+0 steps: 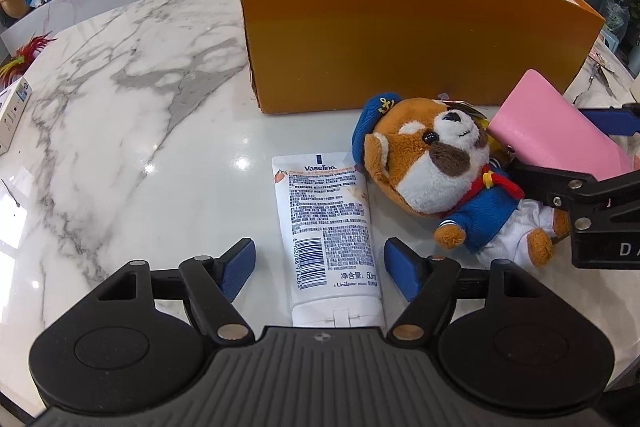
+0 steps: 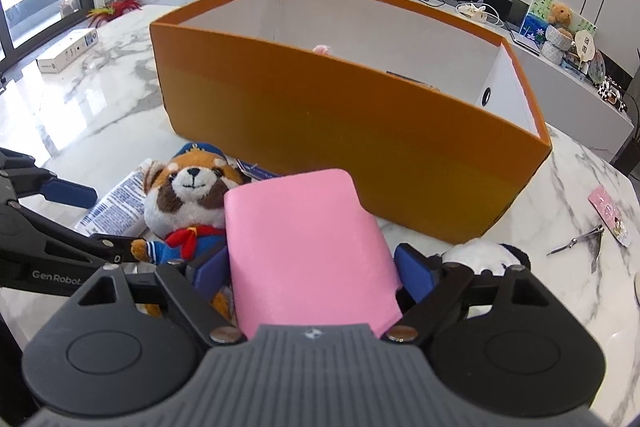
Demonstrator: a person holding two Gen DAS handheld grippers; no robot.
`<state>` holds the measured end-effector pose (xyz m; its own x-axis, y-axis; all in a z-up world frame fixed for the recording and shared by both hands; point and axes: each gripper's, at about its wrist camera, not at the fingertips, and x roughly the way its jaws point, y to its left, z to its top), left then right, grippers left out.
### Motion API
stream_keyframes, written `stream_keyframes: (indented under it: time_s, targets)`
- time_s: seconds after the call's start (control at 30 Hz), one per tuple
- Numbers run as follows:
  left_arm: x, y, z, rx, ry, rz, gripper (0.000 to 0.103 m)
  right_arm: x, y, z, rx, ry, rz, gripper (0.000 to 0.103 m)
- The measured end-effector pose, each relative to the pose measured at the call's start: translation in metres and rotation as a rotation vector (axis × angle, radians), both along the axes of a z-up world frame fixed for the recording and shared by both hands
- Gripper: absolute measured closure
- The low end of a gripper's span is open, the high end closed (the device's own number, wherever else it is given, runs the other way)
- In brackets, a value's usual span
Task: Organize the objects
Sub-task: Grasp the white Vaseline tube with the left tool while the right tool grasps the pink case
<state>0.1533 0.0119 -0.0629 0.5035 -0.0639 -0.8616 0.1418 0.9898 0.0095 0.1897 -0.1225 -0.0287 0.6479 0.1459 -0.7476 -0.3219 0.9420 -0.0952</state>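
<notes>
From the left wrist, the left gripper (image 1: pixel 319 269) hangs low over the marble worktop (image 1: pixel 120 107) with its fingers (image 1: pixel 238 265) spread wide on either side of the Vaseline tube (image 1: pixel 326 227); the tube's long axis runs straight along the fingers, cap end nearest the camera, so this hand is clearly the nearer one. A sailor plush (image 1: pixel 436 171) lies just beside it. From the right wrist, the right gripper (image 2: pixel 312 267) clamps a pink wallet (image 2: pixel 304 247), aimed at the open orange box (image 2: pixel 340 119) just ahead.
</notes>
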Motion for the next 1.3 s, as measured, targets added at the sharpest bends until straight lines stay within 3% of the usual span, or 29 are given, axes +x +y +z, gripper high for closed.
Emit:
stream_keyframes:
  time_s: [0.47, 0.6, 0.67, 1.3]
  targets:
    - [0.0, 0.001, 0.0, -0.004, -0.004, -0.003, 0.019, 0.002, -0.003, -0.001, 0.025, 0.008, -0.011, 0.016]
    - [-0.003, -0.001, 0.002, -0.006, -0.004, -0.035, 0.033, 0.004, -0.007, -0.001, 0.052, 0.016, -0.024, 0.017]
    - [-0.004, -0.003, 0.003, -0.004, -0.007, -0.044, 0.047, 0.005, -0.01, 0.0, 0.071, 0.02, -0.035, 0.018]
    - [-0.005, 0.007, 0.008, -0.025, 0.007, -0.032, 0.048, 0.0, -0.03, 0.023, 0.14, -0.023, -0.062, 0.019]
